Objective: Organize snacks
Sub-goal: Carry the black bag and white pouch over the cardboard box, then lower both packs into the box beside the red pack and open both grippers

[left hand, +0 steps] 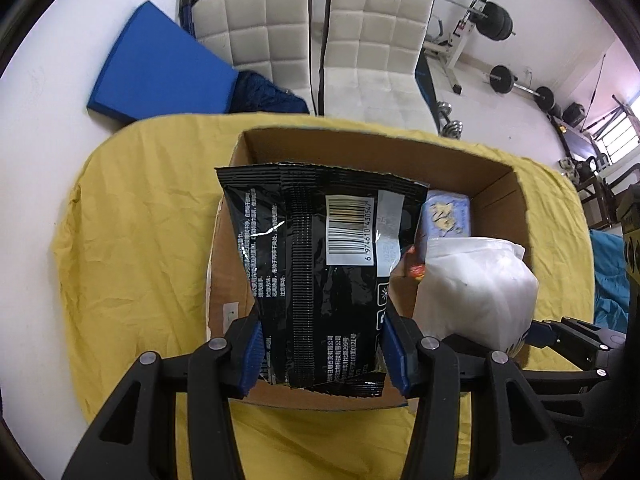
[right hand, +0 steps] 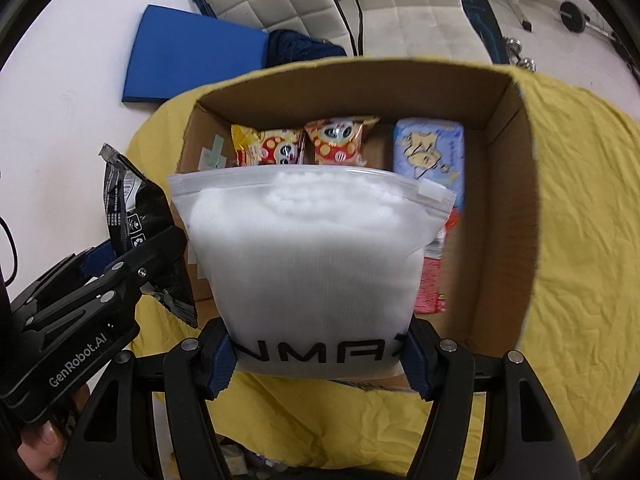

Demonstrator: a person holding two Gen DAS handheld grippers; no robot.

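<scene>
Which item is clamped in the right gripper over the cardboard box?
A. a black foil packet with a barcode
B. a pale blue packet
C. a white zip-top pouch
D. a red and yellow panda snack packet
C: the right gripper has its jaws pressed on both lower sides of the white zip-top pouch above the open brown cardboard box.

1. Table covered by a wrinkled mustard-yellow cloth (left hand: 132, 232), draped over the rounded edges.
2. Resting directly on that cloth: an open brown cardboard box (right hand: 516, 200), flaps gone, top edges torn rough.
3. White floor (left hand: 36, 152) around the table, bearing a flat blue foam mat (left hand: 160, 64) and two cream quilted chairs (left hand: 368, 40) behind the far edge.
</scene>
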